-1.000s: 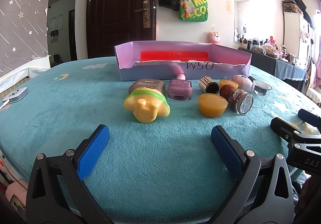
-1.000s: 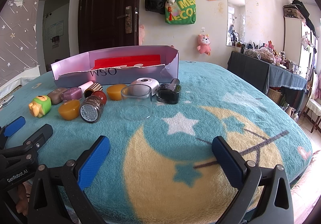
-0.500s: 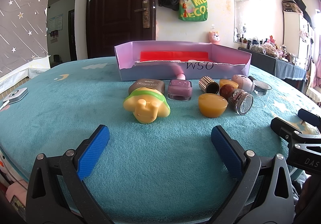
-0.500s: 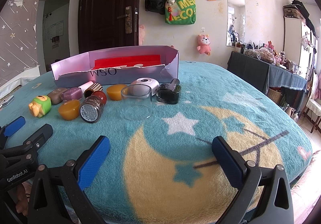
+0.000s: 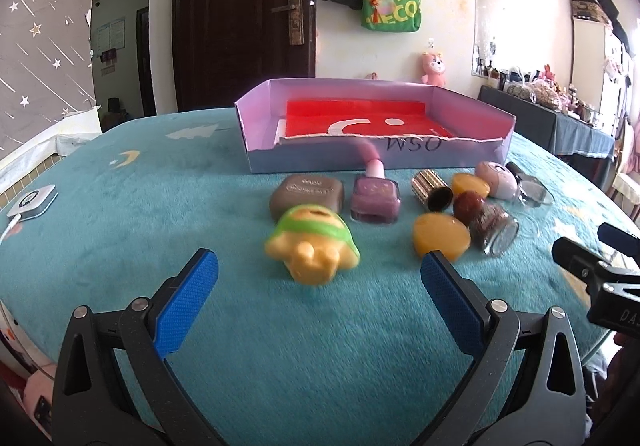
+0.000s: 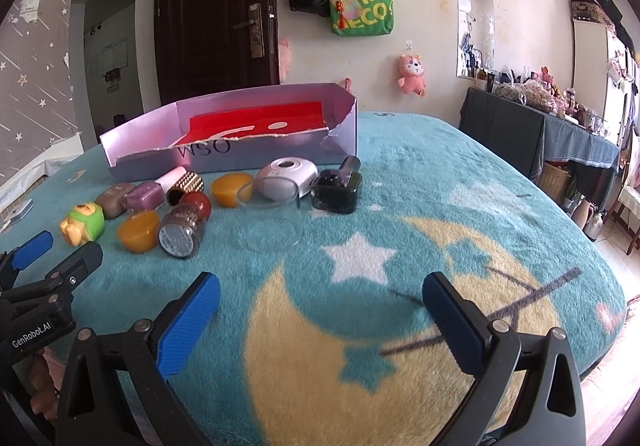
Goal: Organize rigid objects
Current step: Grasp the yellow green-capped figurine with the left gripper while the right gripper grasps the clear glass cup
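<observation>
Yellow toy (image 5: 312, 246) with green hood, on its side, blurred; both tongs (image 5: 320, 278) (image 6: 322, 298) spread, empty.

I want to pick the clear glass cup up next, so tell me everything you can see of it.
The clear glass cup is a short, straight-walled tumbler of transparent glass, empty as far as shows. It stands upright on the teal blanket, open end up, at the right of the row of small things. The white round case sits just behind it, the dark bottle behind to its right; whether either touches it is unclear. Neither gripper holds it.
</observation>
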`<state>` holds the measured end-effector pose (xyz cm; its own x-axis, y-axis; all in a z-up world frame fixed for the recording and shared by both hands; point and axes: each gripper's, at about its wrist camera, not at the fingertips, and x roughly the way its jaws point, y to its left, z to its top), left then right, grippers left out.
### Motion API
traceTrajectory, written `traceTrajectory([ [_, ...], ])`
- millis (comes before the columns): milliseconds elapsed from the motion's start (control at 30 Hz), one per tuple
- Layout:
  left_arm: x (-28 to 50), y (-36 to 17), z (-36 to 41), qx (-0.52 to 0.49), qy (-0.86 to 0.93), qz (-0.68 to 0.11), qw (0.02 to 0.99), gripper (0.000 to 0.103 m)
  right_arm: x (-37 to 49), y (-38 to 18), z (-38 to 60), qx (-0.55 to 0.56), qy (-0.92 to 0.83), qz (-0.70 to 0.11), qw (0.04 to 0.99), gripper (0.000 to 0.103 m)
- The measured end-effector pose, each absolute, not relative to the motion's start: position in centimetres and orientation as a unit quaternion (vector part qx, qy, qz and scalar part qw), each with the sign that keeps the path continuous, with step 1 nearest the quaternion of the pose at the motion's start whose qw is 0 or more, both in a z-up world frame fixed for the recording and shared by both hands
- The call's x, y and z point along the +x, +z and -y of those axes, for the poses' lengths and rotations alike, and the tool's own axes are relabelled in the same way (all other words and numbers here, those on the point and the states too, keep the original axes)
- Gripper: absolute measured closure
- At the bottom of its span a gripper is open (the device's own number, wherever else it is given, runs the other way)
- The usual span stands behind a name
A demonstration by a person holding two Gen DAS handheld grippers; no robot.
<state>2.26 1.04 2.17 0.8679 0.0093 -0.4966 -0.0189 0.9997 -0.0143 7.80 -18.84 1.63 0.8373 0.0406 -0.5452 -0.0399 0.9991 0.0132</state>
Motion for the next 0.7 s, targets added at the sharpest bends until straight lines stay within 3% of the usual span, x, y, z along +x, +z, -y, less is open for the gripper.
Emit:
traceTrajectory([
  [500,5.7,3.8,-2.0,-0.003,-0.004,-0.322,0.947,0.001,11.9,4.2,18.3,-0.001,0.038,-0.315,0.948,0.000],
  [633,6.4,3.8,-2.0,0.000,-0.014,-0.342,0.940,0.005,12.9,4.2,17.8,-0.009,0.039,-0.330,0.943,0.003],
  [700,6.7,3.7,-2.0,0.000,-0.019,-0.351,0.936,0.013,13.4,4.1,17.6,-0.012,0.042,-0.338,0.940,0.007],
])
